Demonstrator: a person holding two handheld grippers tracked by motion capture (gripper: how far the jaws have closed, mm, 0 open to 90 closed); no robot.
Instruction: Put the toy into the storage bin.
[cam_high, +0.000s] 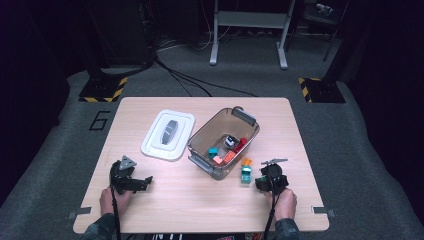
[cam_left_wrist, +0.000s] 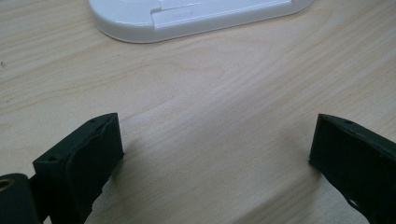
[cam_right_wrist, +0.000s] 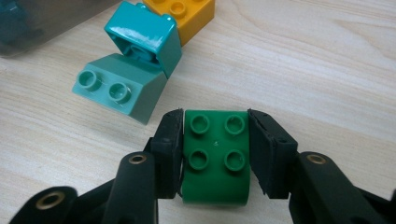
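The right tool (cam_right_wrist: 215, 154) clamps a four-studded dark green brick (cam_right_wrist: 215, 156); the left tool (cam_left_wrist: 215, 158) gapes wide.

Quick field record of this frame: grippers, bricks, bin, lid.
left gripper: open, over bare table, near the lid
right gripper: shut on green brick
loose bricks: teal brick tilted on pale green brick; yellow brick behind them
bin: open, holds mixed bricks
lid position: flat on table, left of bin in the high view
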